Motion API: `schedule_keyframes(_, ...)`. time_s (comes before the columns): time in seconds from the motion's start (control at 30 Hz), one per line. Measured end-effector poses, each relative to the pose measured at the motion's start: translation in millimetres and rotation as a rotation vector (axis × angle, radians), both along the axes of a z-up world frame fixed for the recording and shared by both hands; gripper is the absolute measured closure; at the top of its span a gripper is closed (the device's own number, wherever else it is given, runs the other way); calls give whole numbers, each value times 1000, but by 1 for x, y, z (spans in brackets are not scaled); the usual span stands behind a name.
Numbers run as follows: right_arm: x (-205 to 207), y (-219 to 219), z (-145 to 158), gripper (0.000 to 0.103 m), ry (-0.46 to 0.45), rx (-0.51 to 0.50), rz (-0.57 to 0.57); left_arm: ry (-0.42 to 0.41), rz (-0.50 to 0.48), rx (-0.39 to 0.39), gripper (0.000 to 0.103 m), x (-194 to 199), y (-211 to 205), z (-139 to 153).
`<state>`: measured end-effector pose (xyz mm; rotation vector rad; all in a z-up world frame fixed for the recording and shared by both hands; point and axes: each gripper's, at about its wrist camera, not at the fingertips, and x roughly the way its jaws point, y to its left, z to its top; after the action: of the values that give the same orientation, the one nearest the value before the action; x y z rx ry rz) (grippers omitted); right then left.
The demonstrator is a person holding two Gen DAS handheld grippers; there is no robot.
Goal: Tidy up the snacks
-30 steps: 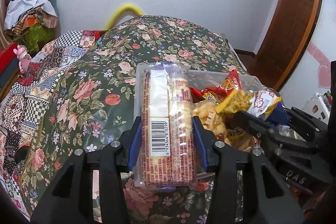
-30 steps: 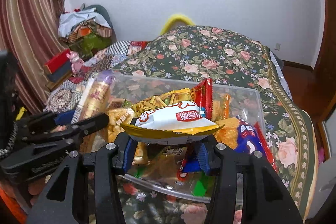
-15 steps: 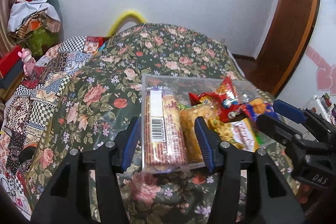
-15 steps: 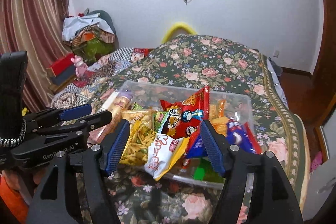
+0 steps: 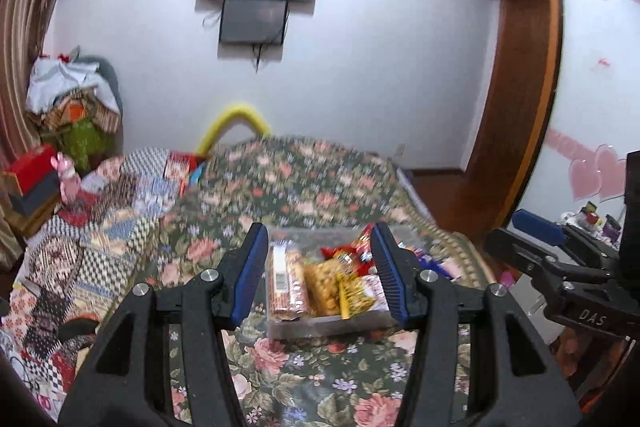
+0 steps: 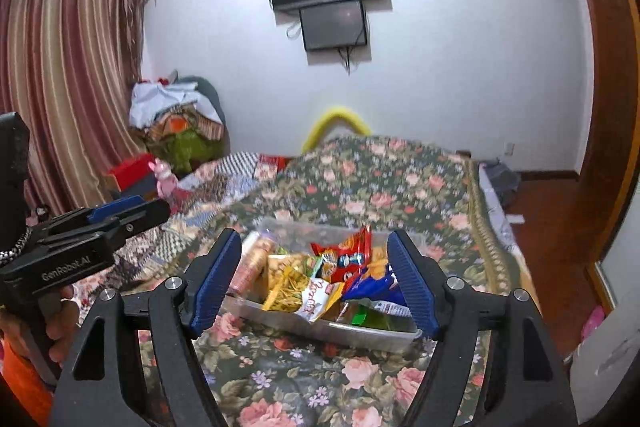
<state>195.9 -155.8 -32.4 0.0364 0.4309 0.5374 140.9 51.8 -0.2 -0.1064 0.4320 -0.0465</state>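
Looks like the packing part is basically wrapped up: the clear bin (image 6: 320, 331) sits on the floral bedspread (image 6: 380, 187) near its front edge, stuffed with snacks, with the cracker sleeve (image 5: 286, 283) along its left wall. Left gripper (image 5: 318, 275) and right gripper (image 6: 314, 281) are both spread wide, holding nothing (hovering above the bin). Next I'd just check for strays.
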Motion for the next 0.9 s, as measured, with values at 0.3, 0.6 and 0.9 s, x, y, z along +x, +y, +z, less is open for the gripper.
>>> schedule_keyframes(0.3, -42, -14, 24, 17, -82, 23, -29, -100, -20, 29, 29, -47, -17, 27)
schedule_keyframes(0.6, -61, -24, 25, 0, -107, 41, -72, -128, -7, 57, 8, -66, -26, 26)
schedule_keyframes(0.9, -71, -30, 24, 0, -119, 30, -97, -136, 3, 67, 0, -72, -31, 22)
